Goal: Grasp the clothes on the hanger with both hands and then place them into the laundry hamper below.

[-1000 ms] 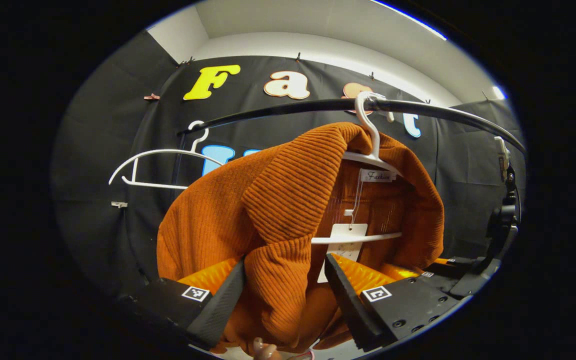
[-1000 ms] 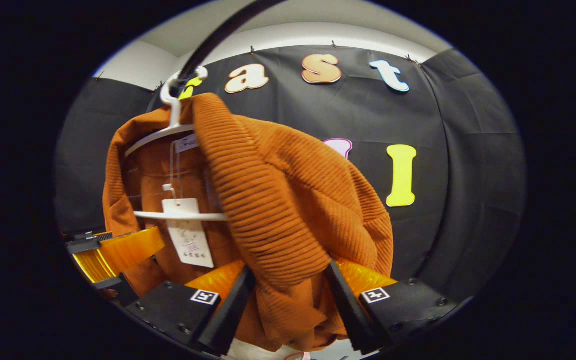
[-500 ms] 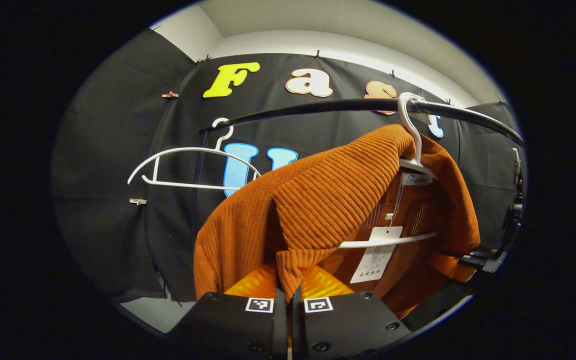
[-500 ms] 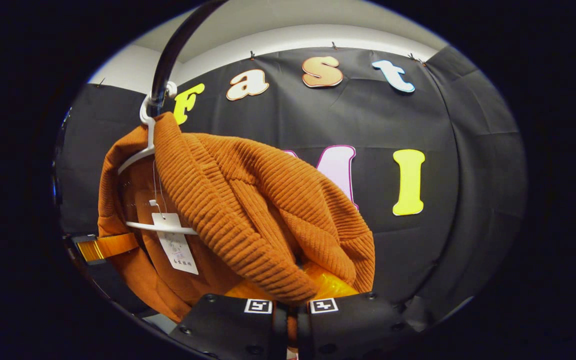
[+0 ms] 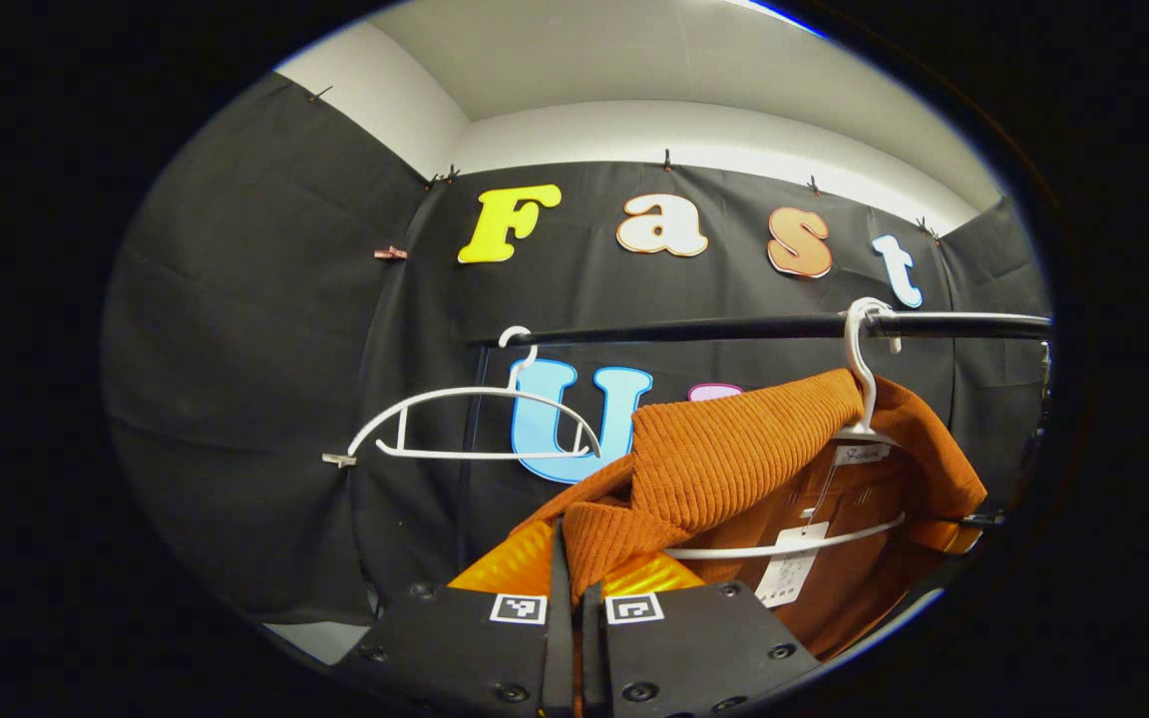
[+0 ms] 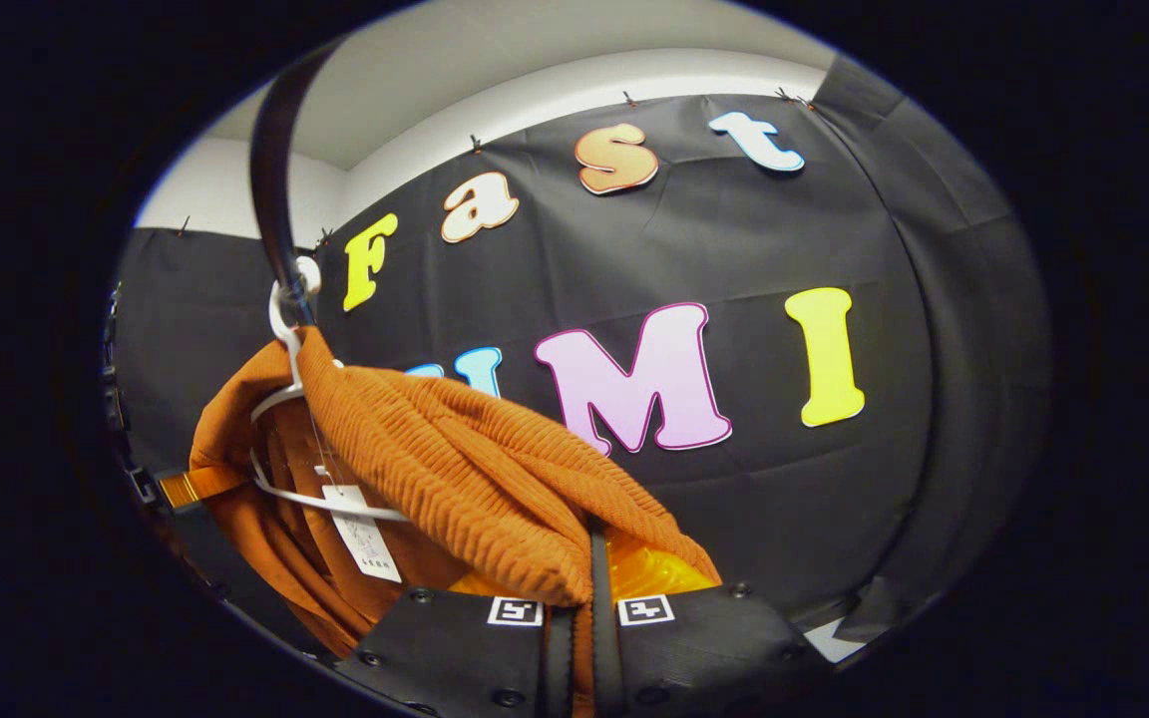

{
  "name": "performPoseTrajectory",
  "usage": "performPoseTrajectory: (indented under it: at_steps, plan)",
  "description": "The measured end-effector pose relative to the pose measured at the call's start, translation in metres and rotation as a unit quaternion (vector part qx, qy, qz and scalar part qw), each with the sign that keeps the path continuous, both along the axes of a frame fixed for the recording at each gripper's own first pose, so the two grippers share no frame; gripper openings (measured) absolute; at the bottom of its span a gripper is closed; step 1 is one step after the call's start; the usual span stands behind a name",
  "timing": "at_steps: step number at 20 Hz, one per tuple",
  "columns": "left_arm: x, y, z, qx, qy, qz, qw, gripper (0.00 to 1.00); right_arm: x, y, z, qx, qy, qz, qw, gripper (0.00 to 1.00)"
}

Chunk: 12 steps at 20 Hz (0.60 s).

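Sweater, orange ribbed, hangs lower right on its white hanger under the rod; your left gripper pinches its fabric; your right gripper likewise clenched on it.

rust-orange ribbed sweater on the white hanger, which hooks over the black rail. i pinch one shoulder fold in my left claw, the other in my right claw.

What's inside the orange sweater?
Inside the orange sweater you can see a white hanger and a paper tag dangling from the collar. The knit covers the hanger's shoulder ends.
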State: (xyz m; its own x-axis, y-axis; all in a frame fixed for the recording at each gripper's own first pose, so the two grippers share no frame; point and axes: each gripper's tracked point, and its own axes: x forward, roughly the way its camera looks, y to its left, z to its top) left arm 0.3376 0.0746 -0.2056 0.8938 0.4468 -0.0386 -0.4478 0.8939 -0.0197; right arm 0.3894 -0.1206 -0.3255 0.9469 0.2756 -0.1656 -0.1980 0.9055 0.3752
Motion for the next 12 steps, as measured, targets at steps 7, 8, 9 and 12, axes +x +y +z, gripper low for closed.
performPoseTrajectory:
  at_steps: [7,8,9,12]
  plan:
    - [0.026,0.022,0.054,0.055,-0.04,-0.019,0.998,0.07,0.044,-0.01,0.035,-0.008,-0.038,0.011,0.999,0.17]
    - [0.034,0.025,0.051,0.055,-0.031,-0.027,0.998,0.08,0.052,-0.011,0.037,0.005,-0.036,0.015,0.999,0.17]
    - [0.04,0.03,0.049,0.057,-0.023,-0.033,0.998,0.08,0.057,-0.009,0.037,0.023,-0.03,0.024,0.999,0.17]
    - [0.055,0.043,0.047,0.08,-0.001,-0.05,0.996,0.08,0.062,-0.006,0.045,0.031,-0.023,0.057,0.998,0.17]
